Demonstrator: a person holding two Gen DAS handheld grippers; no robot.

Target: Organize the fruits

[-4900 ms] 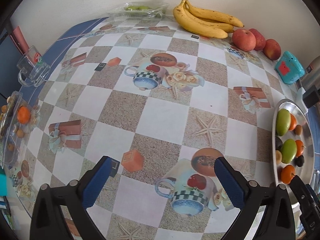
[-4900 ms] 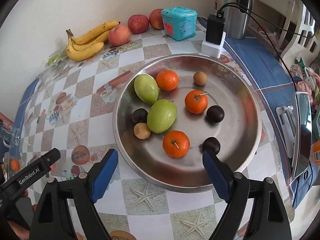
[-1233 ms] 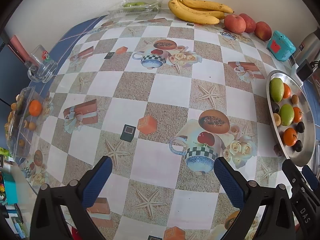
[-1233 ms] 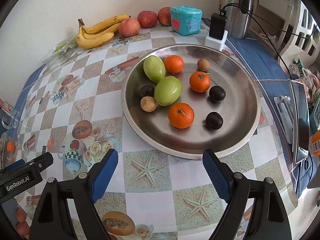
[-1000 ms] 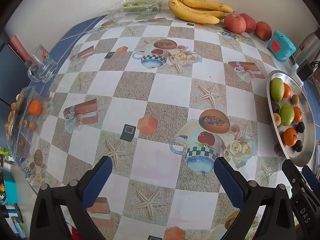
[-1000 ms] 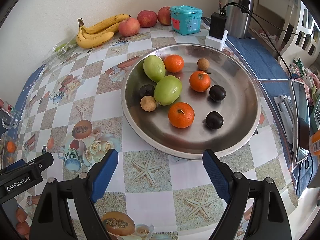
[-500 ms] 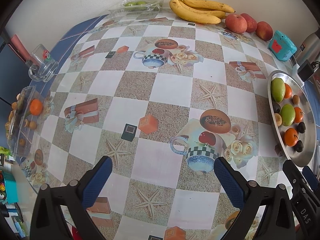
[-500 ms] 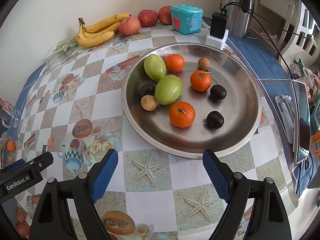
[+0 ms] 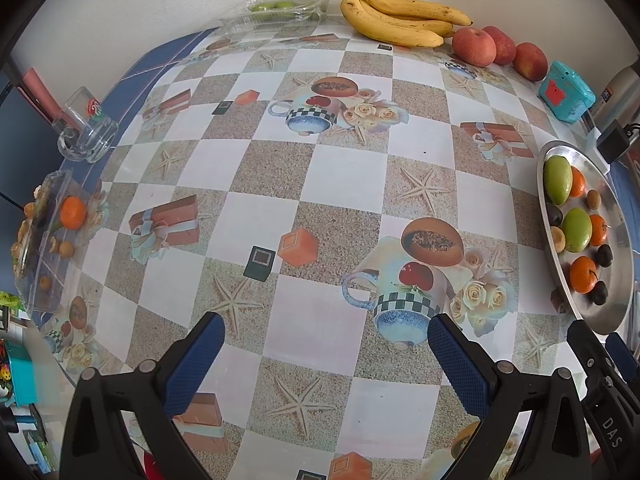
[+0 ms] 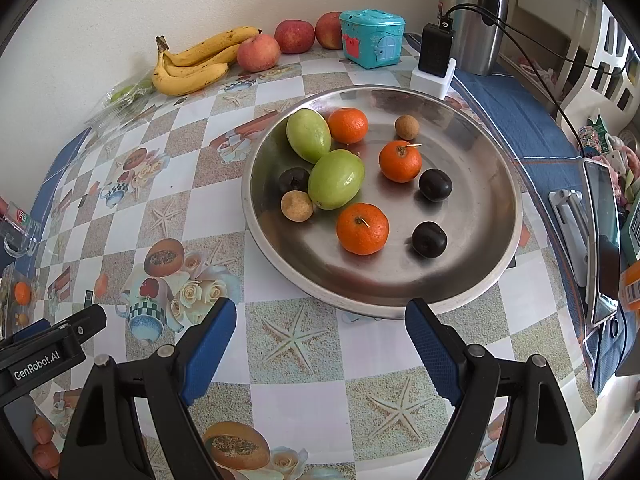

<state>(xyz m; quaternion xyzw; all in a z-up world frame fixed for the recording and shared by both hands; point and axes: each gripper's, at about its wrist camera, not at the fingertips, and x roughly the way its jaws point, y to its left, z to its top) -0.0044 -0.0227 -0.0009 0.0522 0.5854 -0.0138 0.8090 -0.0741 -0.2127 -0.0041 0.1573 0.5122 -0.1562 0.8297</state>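
A round steel tray [image 10: 492, 264] holds two green mangoes [image 10: 335, 179], three oranges [image 10: 362, 229], three dark plums [image 10: 429, 239] and two small brown fruits [image 10: 296, 206]. My right gripper [image 10: 320, 332] hovers open just short of the tray's near rim, nothing between its blue pads. My left gripper [image 9: 326, 344] hangs open over the patterned tablecloth, well left of the tray [image 9: 616, 312]. Bananas [image 9: 394, 20] and three red apples [image 9: 474, 46] lie along the far wall.
A teal toy box [image 10: 372, 38], a charger on a white block [image 10: 434, 60] and a steel kettle [image 10: 472, 16] stand behind the tray. A phone [image 10: 604, 240] lies at the right. A clear box with an orange [image 9: 72, 212] and a glass mug [image 9: 86, 136] sit at the left edge.
Over the last second nothing has visibly moved. Compared with about five seconds ago, both grippers have drawn back from the table and the views are wider.
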